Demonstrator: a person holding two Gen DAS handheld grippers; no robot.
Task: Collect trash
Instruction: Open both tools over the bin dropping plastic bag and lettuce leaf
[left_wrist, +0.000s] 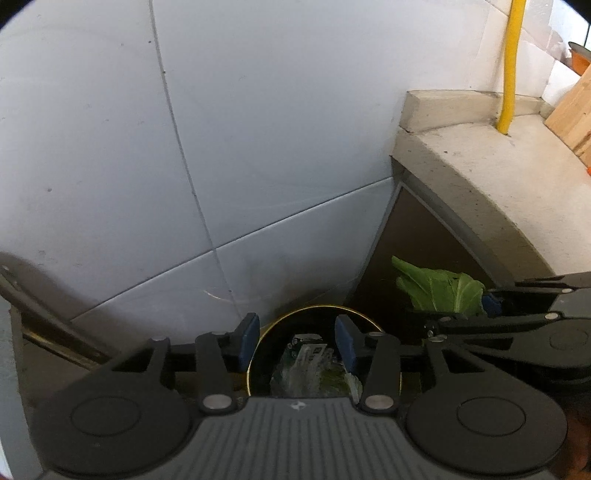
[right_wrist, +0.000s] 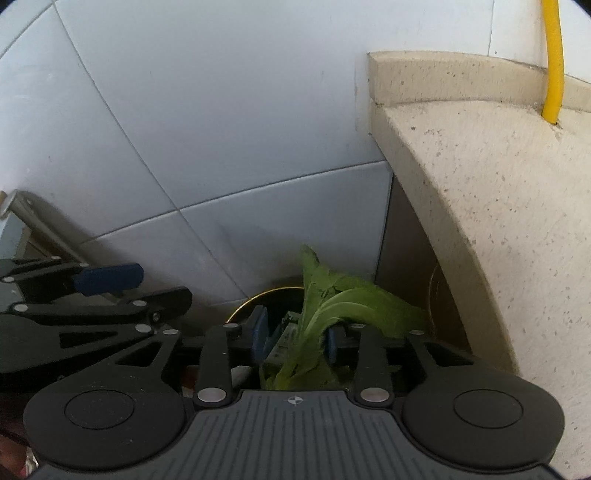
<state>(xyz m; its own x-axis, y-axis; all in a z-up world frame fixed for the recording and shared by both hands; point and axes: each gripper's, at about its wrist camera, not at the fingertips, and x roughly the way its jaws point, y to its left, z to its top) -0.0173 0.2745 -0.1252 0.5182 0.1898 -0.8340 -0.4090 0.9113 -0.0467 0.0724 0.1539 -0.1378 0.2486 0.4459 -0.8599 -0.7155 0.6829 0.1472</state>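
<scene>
A round trash bin (left_wrist: 317, 314) with a thin gold rim sits on the floor in the corner, right up against the pale tiled wall (left_wrist: 221, 147) and next to the brown cabinet side (left_wrist: 413, 251). Inside the bin lie a crinkly clear wrapper (left_wrist: 306, 365) with print on it and some green scraps. A big green leaf (right_wrist: 332, 306) hangs over the bin. It is between the two blue pads of the right gripper (right_wrist: 295, 338). The pads stand apart, and the leaf lies against the pad on the right, but I cannot tell if the pads still press it. The left gripper (left_wrist: 297, 341) points down at the bin too. Its blue pads (left_wrist: 248, 339) are spread apart and nothing is between them; only the bin shows in the gap. In the left wrist view the leaf and the right gripper show off to the right side, over the edge of the bin. Above the cabinet is a speckled stone counter (right_wrist: 498, 184). A yellow pipe (left_wrist: 511, 66) goes up from the back of the counter along the wall. A wooden board (left_wrist: 572, 110) leans at the far right of the counter.
</scene>
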